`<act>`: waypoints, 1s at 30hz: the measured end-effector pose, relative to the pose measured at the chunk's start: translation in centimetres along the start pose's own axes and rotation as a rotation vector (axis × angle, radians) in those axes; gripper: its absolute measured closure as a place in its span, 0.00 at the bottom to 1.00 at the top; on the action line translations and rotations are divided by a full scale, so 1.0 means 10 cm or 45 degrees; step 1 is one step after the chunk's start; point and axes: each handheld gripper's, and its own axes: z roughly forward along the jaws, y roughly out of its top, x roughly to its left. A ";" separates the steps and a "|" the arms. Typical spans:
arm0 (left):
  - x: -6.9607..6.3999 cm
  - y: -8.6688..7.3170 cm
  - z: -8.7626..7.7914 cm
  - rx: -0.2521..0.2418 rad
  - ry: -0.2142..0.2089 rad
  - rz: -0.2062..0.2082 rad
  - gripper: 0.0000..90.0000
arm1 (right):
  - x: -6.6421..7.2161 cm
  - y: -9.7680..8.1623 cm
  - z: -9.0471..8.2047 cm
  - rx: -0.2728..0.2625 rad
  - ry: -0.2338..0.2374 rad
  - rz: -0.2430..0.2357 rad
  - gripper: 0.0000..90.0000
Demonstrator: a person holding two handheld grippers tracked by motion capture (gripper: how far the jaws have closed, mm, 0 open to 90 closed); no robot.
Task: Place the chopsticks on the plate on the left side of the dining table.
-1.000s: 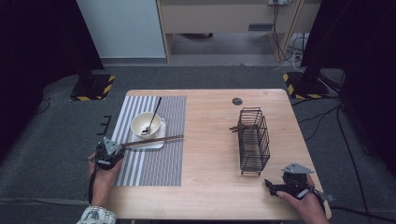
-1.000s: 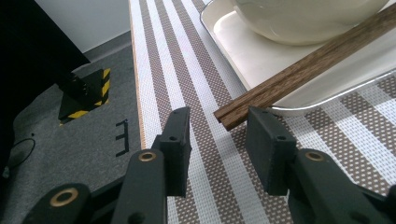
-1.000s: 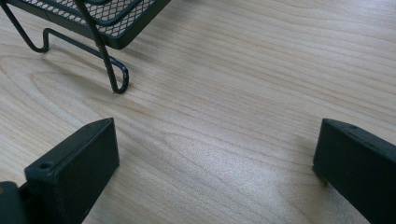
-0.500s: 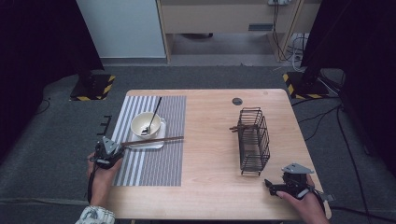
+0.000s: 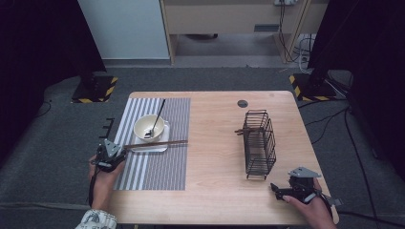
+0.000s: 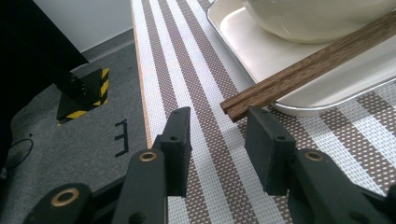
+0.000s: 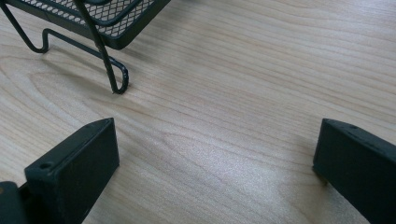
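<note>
A wooden table point(image 5: 215, 191) stands on grey carpet point(image 5: 47, 143). At twelve o'clock sits a beige cabinet point(image 5: 229, 16); a white panel point(image 5: 124, 28) stands at eleven. Black curtains point(image 5: 38, 43) darken both sides.

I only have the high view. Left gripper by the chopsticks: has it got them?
Observer: No. In the left gripper view the left gripper is open, and the chopsticks' tips sit just beyond the jaws, untouched.
Operator: What are they resting on?
Observer: The rim of the white tray under the bowl.
Operator: Right gripper?
Observer: The right gripper is wide open over bare table, near the wire rack's foot.
</note>
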 end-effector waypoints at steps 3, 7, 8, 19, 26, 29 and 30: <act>0.01 0.01 0.01 -0.002 0.002 0.000 0.67 | 0.00 0.00 0.00 0.000 0.000 0.000 0.00; 0.02 0.01 0.02 0.002 0.003 -0.001 0.67 | 0.00 0.00 0.00 0.000 0.000 0.000 0.00; 0.02 0.01 0.02 0.003 0.005 0.003 0.67 | 0.00 0.00 0.00 0.000 0.000 0.000 0.00; 0.02 0.02 0.04 -0.001 0.005 0.003 0.66 | 0.00 0.00 0.00 0.000 -0.001 0.000 0.00; 0.03 0.03 0.07 -0.001 0.008 0.003 0.64 | 0.00 0.00 0.00 0.000 -0.001 0.001 0.00; 0.04 0.03 0.07 0.001 0.010 -0.001 0.63 | 0.00 0.00 0.00 0.000 -0.001 0.001 0.00; 0.04 0.03 0.08 0.002 0.012 0.000 0.63 | 0.00 0.00 0.00 0.000 -0.001 0.001 0.00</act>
